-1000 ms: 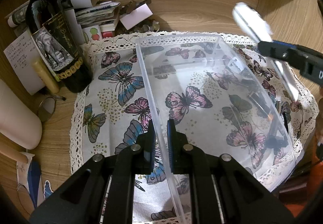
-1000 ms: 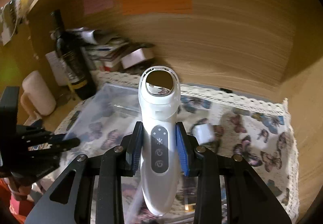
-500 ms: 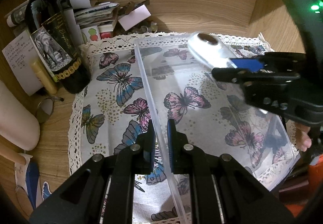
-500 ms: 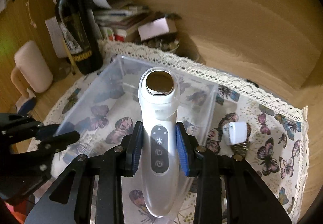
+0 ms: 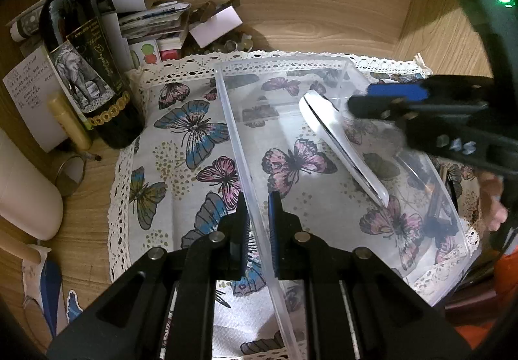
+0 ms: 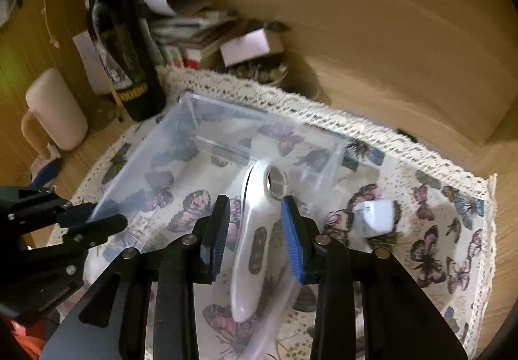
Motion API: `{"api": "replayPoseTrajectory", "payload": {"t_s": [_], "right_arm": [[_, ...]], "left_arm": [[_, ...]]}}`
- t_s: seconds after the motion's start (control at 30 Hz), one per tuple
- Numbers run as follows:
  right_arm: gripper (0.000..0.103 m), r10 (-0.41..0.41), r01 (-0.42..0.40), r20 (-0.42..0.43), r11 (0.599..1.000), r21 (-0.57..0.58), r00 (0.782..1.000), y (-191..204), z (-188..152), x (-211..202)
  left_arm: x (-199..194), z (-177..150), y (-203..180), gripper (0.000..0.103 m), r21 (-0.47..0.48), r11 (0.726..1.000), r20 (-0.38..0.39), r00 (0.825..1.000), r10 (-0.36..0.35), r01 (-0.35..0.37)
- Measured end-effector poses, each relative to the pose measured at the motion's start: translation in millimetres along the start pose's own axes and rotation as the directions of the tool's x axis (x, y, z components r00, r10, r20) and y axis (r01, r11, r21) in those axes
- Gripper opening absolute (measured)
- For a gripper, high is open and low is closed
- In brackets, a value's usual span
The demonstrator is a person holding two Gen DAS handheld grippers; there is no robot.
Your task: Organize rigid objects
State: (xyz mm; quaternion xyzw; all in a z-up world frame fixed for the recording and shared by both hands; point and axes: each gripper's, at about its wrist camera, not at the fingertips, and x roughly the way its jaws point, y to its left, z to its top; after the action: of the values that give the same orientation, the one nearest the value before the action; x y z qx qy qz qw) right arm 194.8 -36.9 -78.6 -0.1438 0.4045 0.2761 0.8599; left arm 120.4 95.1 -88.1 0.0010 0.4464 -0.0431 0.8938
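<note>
- White handheld device (image 6: 255,240) lies inside the clear plastic bin (image 5: 323,68); right tongs (image 6: 255,237) are spread wide, gripping nothing.
- Left tongs (image 5: 257,224) pinch the bin's thin wall.
- Device looks rigid, smooth, probably slippery; grip its narrow waist.

The right gripper (image 6: 255,230) has let go of the white handheld device (image 6: 255,240), its jaws now spread clear of it. The device, earlier carried above, has dropped into the clear plastic bin (image 5: 323,62), head tilted toward eleven o'clock.
</note>
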Motion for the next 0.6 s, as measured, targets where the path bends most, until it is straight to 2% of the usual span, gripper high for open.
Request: {"api": "replayPoseTrajectory", "payload": {"t_s": [0.13, 0.33, 0.47, 0.6], "right_arm": [[0.03, -0.019, 0.017, 0.044, 0.999, 0.031, 0.999, -14.4, -2.3, -18.9], [0.03, -0.092, 0.081, 0.091, 0.99, 0.112, 0.992, -53.9, -9.6, -46.5], [0.03, -0.128, 0.115, 0.071, 0.98, 0.165, 0.989, -79.7, -18.5, -47.2], [0.03, -0.139, 0.133, 0.019, 0.972, 0.194, 0.99, -100.8, -28.7, -30.9]], "left_arm": [[0.4, 0.5, 0.4, 0.011, -0.006, 1.0, -0.003, 1.0, 0.003, -0.003], [3.7, 1.4, 2.4, 0.011, -0.02, 1.0, -0.019, 1.0, -0.006, 0.005], [4.9, 2.5, 2.5, 0.011, -0.022, 1.0, -0.028, 1.0, -0.004, 0.003], [5.4, 3.7, 1.2, 0.011, -0.02, 1.0, -0.035, 0.999, 0.004, -0.004]]}}
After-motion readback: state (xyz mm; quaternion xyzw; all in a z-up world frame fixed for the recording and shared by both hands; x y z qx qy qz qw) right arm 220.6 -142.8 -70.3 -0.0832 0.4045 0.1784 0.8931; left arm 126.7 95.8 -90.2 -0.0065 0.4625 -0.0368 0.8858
